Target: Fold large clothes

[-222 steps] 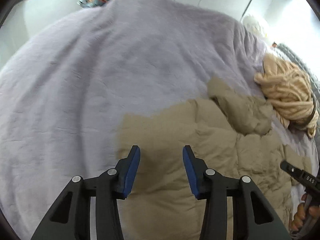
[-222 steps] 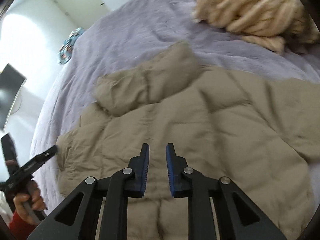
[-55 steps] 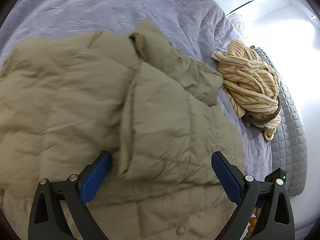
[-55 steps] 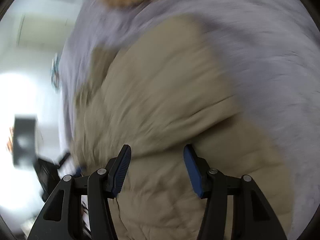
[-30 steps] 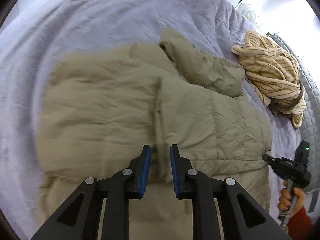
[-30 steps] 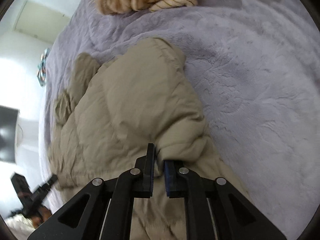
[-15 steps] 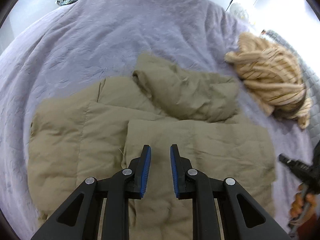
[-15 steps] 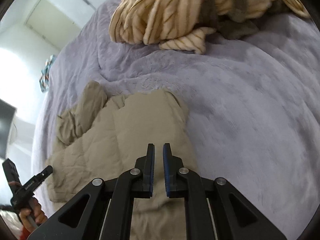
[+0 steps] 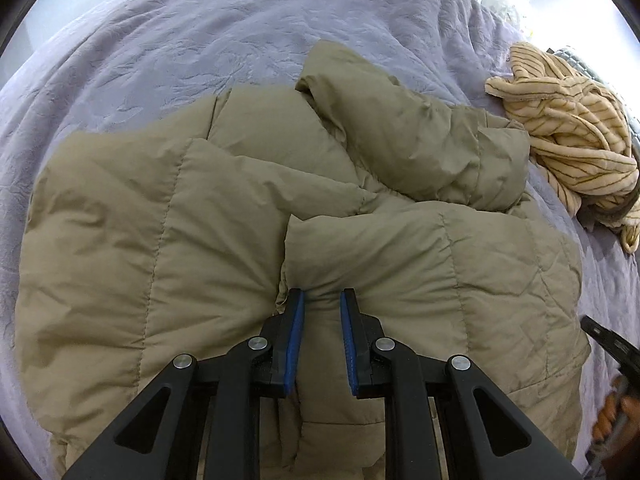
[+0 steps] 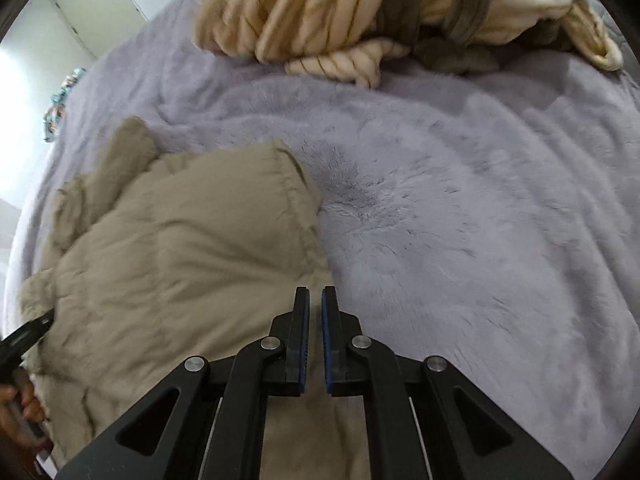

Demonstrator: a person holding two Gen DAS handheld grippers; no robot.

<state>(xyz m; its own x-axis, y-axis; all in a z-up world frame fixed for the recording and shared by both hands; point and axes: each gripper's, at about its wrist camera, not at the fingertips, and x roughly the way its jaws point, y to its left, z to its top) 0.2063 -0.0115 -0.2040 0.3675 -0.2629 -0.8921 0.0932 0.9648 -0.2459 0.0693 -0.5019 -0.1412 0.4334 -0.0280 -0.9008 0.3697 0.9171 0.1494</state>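
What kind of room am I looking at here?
Most likely a bedroom. A wide lavender plush blanket covers what looks like a bed, with a tan puffer jacket and a bundled striped cream garment lying on it, and pale closet-like doors behind.

Two hand-held grippers are seen from their own cameras. The left gripper is built of matte black plastic arms with triangular cut-outs, joined by round silver screws, and its two fingers are lined with ridged blue pads. The right gripper is made the same way, with black linkages, silver screw heads and blue-faced fingers. Along its frame, thin pale edges are visible beneath the arms.
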